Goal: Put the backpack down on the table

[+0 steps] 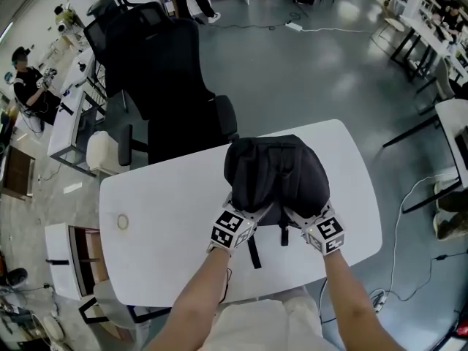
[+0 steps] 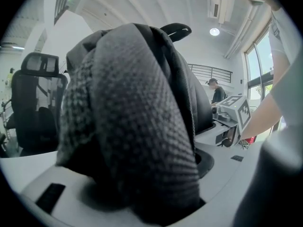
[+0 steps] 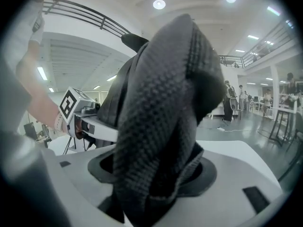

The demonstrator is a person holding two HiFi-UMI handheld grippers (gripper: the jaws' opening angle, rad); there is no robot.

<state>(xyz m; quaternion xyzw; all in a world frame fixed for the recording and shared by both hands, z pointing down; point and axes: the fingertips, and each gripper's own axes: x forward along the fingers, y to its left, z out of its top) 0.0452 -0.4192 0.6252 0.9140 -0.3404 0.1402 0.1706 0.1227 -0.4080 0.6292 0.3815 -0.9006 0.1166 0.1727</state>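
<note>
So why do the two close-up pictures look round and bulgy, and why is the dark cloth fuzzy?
Head view: a wide lens curves the table, yet light is even and the backpack sharp. Left gripper view: a fisheye circle with black corners; the backpack's fabric fills it, so close its lower part blurs. Right gripper view: same round frame, weave crisper, ceiling lamps glaring.

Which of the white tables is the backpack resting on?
The rounded white table directly in front of the person, with the black office chair at its far side; the backpack stands on it.
</note>
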